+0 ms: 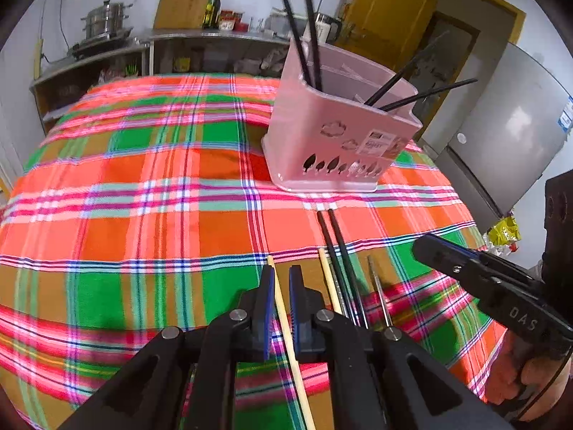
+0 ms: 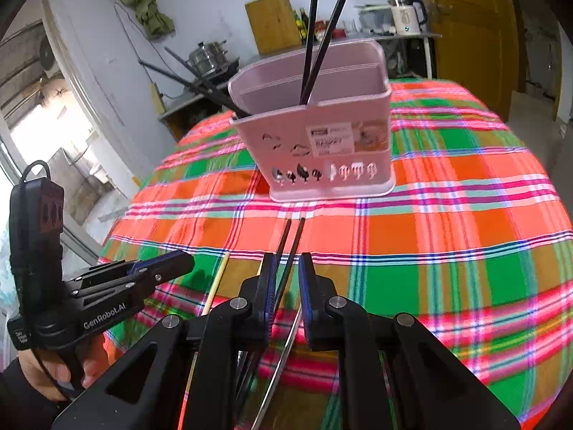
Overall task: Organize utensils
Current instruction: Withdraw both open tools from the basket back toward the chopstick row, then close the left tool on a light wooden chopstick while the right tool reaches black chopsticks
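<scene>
Chopsticks (image 1: 340, 247) lie near the tablecloth's (image 1: 143, 197) front edge beneath both nearly closed, empty tongs.

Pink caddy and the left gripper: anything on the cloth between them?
Left wrist view: bare plaid cloth from the left gripper up to the pink caddy. The black chopsticks lie just right of that line.

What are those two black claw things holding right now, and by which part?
Nothing is held. The left gripper hangs over a wooden chopstick and the right gripper over black chopsticks, all lying on the tablecloth.
</scene>
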### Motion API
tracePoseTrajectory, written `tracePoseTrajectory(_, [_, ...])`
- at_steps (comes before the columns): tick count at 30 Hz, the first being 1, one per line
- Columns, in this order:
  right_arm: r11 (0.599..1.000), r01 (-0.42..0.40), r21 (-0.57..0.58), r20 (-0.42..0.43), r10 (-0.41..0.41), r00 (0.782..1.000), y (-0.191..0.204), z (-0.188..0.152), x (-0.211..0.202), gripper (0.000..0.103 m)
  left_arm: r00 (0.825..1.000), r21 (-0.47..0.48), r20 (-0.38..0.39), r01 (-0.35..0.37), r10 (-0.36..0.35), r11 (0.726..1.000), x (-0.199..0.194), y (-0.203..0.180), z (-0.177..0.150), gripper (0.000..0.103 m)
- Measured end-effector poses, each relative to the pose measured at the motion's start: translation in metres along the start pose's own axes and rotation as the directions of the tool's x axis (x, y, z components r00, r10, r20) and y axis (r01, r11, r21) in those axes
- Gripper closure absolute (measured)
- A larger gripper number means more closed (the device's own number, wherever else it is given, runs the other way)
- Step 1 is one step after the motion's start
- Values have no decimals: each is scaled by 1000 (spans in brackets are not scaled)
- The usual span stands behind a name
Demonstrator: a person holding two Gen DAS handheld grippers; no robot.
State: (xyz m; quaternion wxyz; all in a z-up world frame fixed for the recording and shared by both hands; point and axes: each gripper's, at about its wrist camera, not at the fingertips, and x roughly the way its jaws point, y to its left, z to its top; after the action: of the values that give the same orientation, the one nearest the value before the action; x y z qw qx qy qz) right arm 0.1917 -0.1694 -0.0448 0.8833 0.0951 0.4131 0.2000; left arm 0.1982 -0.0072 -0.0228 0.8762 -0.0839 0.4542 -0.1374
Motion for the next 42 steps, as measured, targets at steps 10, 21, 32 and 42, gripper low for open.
tracePoseTrajectory(10, [999,-36,-20,-50,35,998,11,2,27,90,998,-7,-64,-29,28,1000,33,3,1,96])
tracePoseTrajectory(21, [997,-49,-54,-100,43,994,22,4,47,90,994,-2,-56,-96,96,995,33,19,2,97])
tracePoseTrajectory(32, [994,2,-110,-176,-21,984,39,6,77,90,995,-85,-51,-93,89,992,11,62,1,97])
tracePoseTrajectory(42, [993,41,-112,-201,-63,977,37,6,84,90,999,-54,-34,14,-15,998,6,41,9,96])
